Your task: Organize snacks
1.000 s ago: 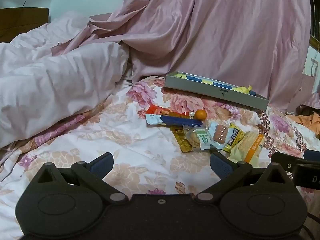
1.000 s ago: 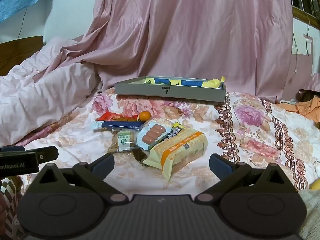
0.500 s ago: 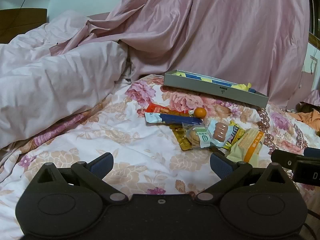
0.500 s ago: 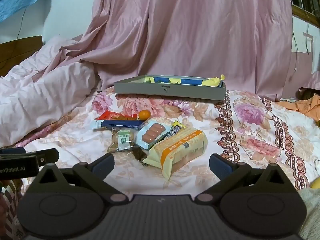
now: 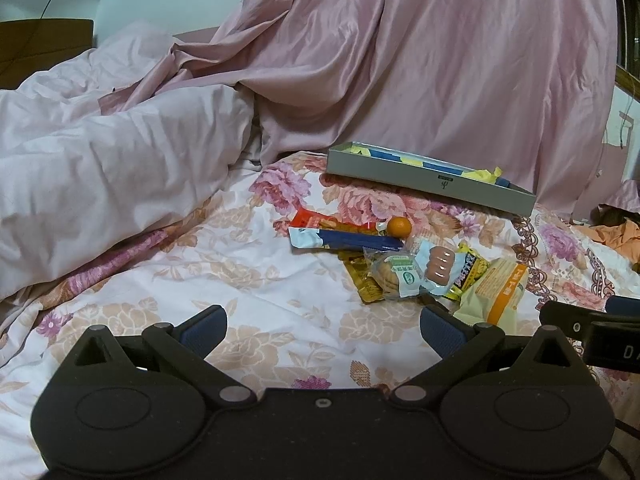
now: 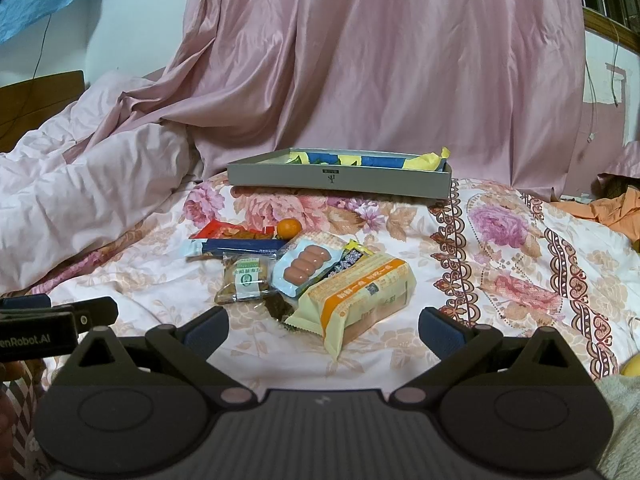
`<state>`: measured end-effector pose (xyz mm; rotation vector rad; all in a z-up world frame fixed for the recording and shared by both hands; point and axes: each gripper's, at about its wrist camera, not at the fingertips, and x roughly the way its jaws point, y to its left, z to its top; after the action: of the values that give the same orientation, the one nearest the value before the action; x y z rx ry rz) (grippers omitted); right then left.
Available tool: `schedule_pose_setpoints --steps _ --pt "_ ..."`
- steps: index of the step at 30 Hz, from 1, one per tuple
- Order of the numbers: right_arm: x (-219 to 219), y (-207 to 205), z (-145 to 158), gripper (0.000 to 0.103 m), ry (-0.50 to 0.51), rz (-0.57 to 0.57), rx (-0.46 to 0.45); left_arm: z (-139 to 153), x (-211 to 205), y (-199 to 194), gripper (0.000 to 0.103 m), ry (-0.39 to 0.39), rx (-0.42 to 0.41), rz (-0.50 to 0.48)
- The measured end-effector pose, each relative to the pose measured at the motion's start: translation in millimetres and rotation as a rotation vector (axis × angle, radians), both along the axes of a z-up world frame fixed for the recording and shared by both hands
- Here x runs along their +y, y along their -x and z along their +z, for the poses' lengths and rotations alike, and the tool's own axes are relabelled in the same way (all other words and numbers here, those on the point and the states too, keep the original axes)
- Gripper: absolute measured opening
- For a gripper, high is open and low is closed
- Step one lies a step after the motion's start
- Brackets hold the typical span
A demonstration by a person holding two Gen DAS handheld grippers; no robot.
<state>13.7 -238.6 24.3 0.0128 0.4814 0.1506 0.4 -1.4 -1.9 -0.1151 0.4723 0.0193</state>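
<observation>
Both the left claw (image 5: 322,330) and right claw (image 6: 323,330) are held released before the snack pile (image 6: 304,270), presumably so the grey box (image 6: 340,180) can be filled.

Dim, warm indoor light, apparently from overhead, with a pinkish-purple cast over both views. Soft sheen along the folds of the pink curtain (image 6: 400,60); deeper shade in its creases and under the rumpled quilt (image 5: 100,168). Mild glare on the plastic snack wrappers (image 6: 312,268) (print legible only in part). Soft shadow beneath the grey box (image 6: 340,178). Strong fisheye bending toward the edges, dark vignetted corners. Centre fairly sharp, some grain, no motion blur. Near black frame of the right gripper (image 6: 322,326) and left gripper (image 5: 322,326) underexposed, little detail.
</observation>
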Motion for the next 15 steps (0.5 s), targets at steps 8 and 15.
schedule_pose_setpoints --steps 8,15 --pt "-0.2 0.4 -0.3 0.103 0.0 0.0 0.001 2.5 -1.2 1.0 0.102 0.015 -0.009 -0.009" --pt "-0.2 0.2 -0.3 0.103 -0.001 0.0 0.003 2.7 -0.7 1.5 0.102 0.016 -0.008 -0.009"
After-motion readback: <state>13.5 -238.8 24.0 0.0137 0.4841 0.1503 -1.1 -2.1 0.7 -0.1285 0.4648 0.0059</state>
